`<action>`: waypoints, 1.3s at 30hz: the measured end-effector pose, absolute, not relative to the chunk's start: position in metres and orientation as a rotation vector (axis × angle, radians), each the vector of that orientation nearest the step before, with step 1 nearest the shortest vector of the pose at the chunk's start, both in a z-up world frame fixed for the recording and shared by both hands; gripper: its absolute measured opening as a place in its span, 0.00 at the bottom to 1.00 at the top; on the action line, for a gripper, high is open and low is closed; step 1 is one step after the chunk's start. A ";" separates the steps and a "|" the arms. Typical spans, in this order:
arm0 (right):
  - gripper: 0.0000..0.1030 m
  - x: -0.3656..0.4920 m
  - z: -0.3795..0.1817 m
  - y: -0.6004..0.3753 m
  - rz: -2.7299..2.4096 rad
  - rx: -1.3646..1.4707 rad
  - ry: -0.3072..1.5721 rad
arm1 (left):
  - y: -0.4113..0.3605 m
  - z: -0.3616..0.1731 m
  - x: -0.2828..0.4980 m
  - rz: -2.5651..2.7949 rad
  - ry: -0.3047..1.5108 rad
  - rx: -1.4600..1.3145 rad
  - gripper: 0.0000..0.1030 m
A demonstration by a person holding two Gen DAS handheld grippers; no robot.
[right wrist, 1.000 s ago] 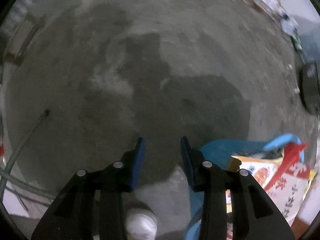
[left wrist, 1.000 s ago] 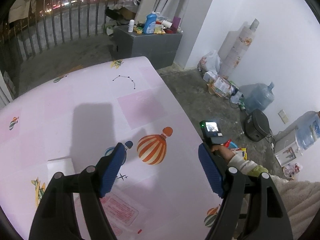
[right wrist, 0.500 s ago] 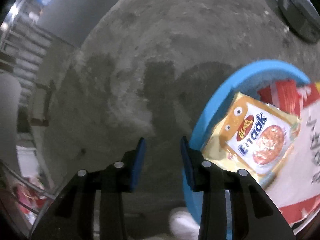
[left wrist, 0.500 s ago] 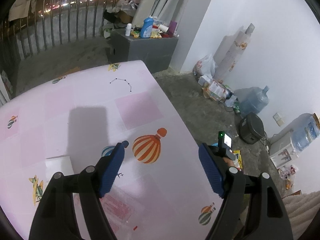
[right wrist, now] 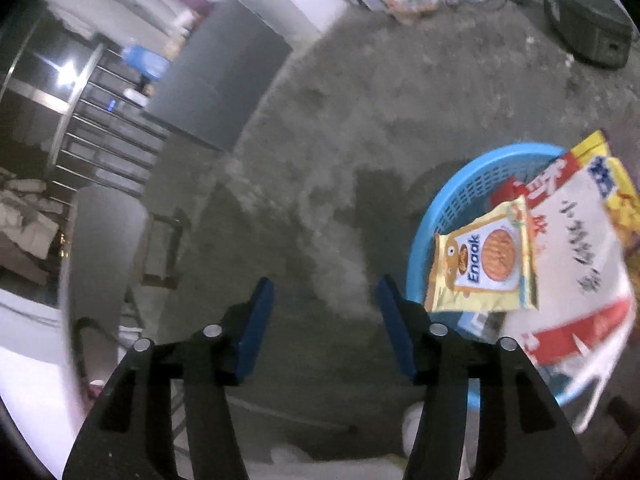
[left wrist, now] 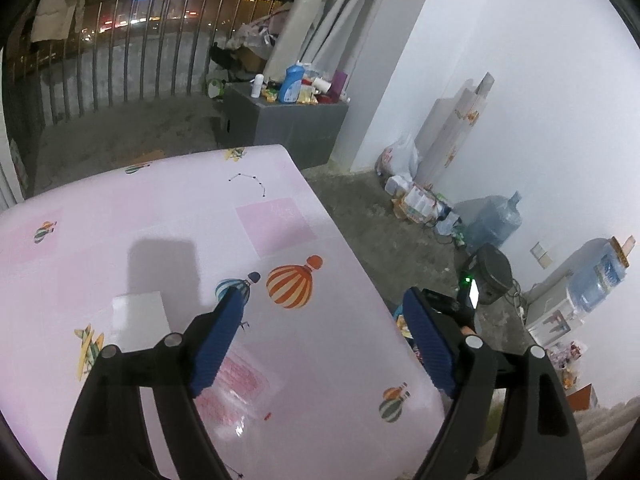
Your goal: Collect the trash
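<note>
My left gripper (left wrist: 326, 312) is open and empty above a pink table (left wrist: 120, 224) printed with balloons. A clear plastic wrapper with red print (left wrist: 236, 384) lies on the table under the left finger. A white paper (left wrist: 138, 316) lies beside it to the left. My right gripper (right wrist: 324, 300) is open and empty above the concrete floor. To its right stands a blue basket (right wrist: 448, 204) holding a yellow Enaak packet (right wrist: 484, 264) and a large white and red bag (right wrist: 576, 276). The right gripper also shows in the left wrist view (left wrist: 466, 300), beyond the table's right edge.
A grey cabinet (left wrist: 288, 124) with bottles stands at the back by the railing (left wrist: 120, 64). Bags, boxes and water jugs (left wrist: 492, 220) line the white wall. A black round appliance (left wrist: 494, 274) sits on the floor; it also shows in the right wrist view (right wrist: 584, 28).
The right gripper swung up and left, so the blue basket with packets came fully into view at right. Its jaws opened wider. The left gripper rose slightly over the table.
</note>
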State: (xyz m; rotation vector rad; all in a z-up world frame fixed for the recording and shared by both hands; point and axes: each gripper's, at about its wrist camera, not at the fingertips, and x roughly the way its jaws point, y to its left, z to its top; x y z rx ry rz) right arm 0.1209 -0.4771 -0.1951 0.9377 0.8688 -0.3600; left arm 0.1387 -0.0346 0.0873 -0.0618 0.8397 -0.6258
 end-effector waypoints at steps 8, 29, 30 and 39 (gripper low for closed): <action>0.71 0.063 -0.107 -0.428 -0.419 0.764 0.814 | -0.015 0.086 0.118 -0.643 0.836 -0.095 0.82; 0.92 0.083 0.034 -0.257 -0.114 0.195 0.592 | 0.093 0.099 0.089 -0.374 0.715 -0.180 0.85; 0.92 0.091 0.032 -0.256 -0.084 0.216 0.607 | 0.100 0.098 0.091 -0.353 0.716 -0.186 0.85; 0.81 0.141 0.010 -0.213 0.131 0.267 0.773 | 0.130 0.074 0.123 -0.289 0.759 -0.205 0.85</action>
